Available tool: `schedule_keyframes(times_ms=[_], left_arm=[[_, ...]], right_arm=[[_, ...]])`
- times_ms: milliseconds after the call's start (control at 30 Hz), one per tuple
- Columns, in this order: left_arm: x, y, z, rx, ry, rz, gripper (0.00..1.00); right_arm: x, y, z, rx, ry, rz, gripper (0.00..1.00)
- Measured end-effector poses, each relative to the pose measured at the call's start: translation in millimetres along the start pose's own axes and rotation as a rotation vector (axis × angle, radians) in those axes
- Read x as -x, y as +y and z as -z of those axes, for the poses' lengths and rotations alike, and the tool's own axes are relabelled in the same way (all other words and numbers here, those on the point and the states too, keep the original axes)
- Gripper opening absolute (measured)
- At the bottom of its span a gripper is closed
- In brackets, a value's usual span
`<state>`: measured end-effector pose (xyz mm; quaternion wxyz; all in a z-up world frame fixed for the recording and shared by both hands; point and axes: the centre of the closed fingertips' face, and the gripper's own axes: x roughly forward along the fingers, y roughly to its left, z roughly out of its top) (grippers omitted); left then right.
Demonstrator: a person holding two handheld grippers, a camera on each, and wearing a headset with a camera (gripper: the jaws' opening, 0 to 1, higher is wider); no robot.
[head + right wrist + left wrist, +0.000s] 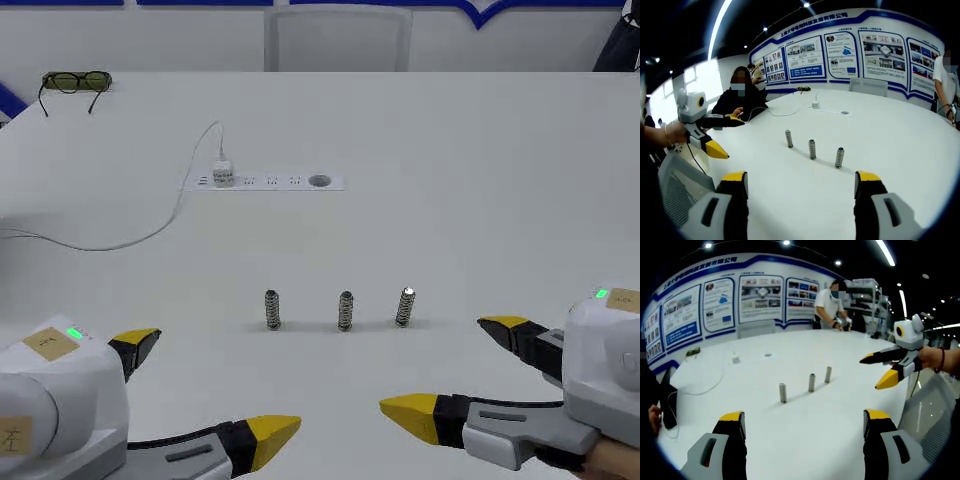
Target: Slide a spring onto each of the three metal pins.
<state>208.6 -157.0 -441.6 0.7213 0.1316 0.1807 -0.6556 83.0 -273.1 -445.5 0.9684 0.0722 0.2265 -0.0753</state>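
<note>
Head view: on the white table (480, 150) three metal pins stand upright in a row, left pin (272, 309), middle pin (345, 311) and right pin (404, 307), apart from one another, each with a coiled spring (345, 318) around its shaft. The left tool (207, 388) is at the lower left and the right tool (452, 368) at the lower right. Both have their yellow-tipped jaws spread wide, grip nothing, and are nearer the camera than the pins. Farther back lie a power strip (268, 181) with a white plug (222, 174) and its cable (150, 232), and a pair of glasses (76, 80) near the far left edge. Left gripper view: the tool's own jaws stand well apart with the three pins ahead between them, and the right tool, also spread, enters from the right. Right gripper view: the jaws are likewise wide apart, framing the row of sprung pins, and the left tool is at the left edge.
</note>
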Motion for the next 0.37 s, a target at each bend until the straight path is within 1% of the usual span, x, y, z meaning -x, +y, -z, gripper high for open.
schedule_keyframes(times_ms=[33,67,100,233,367], left_arm=[[0.4,-0.2,-2.3,0.006,-0.015,0.000,1.00],[1.3,-0.8,-7.5,0.027,-0.048,0.002,1.00],[2.4,-1.2,-9.1,0.034,-0.057,0.004,1.00],[3.4,0.1,-7.4,0.028,-0.049,-0.007,1.00],[4.0,-1.7,-4.7,0.030,-0.042,-0.005,1.00]], right_arm=[[0.1,0.2,0.1,-0.001,0.000,0.000,0.89],[0.5,0.3,-0.1,-0.002,-0.002,0.003,0.88],[0.9,0.5,-0.8,0.000,-0.008,0.004,0.88],[2.1,0.7,-2.9,-0.006,-0.021,0.010,0.88],[2.2,1.1,-2.7,-0.014,-0.025,0.012,0.87]])
